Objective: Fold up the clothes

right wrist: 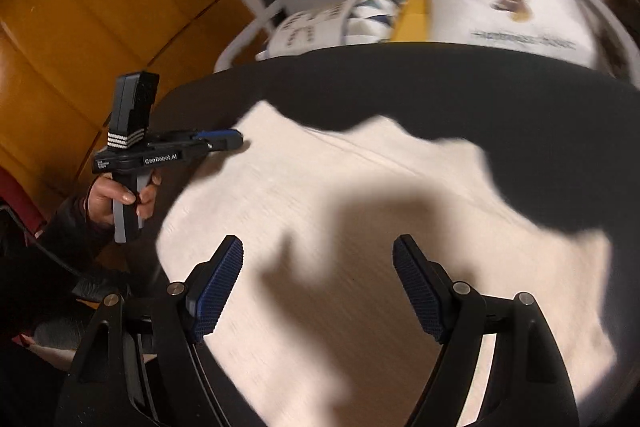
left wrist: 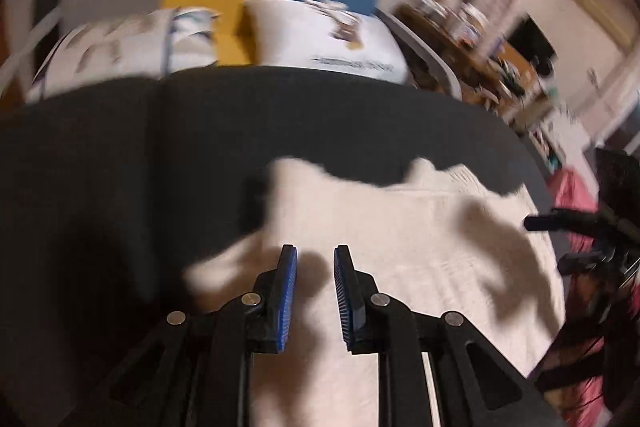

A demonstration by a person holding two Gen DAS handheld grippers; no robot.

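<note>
A person's left hand [right wrist: 120,201] grips the handle of the left gripper [left wrist: 315,251], whose blue-padded fingers [left wrist: 289,291] stand narrowly parted with nothing between them, above the near left edge of a cream garment [left wrist: 400,239] spread on a dark bedcover [left wrist: 200,147]. Further right, the right gripper [right wrist: 318,243] hangs over the garment's middle, fingers spread wide and empty, with two printed pillows [right wrist: 508,15] behind.
</note>
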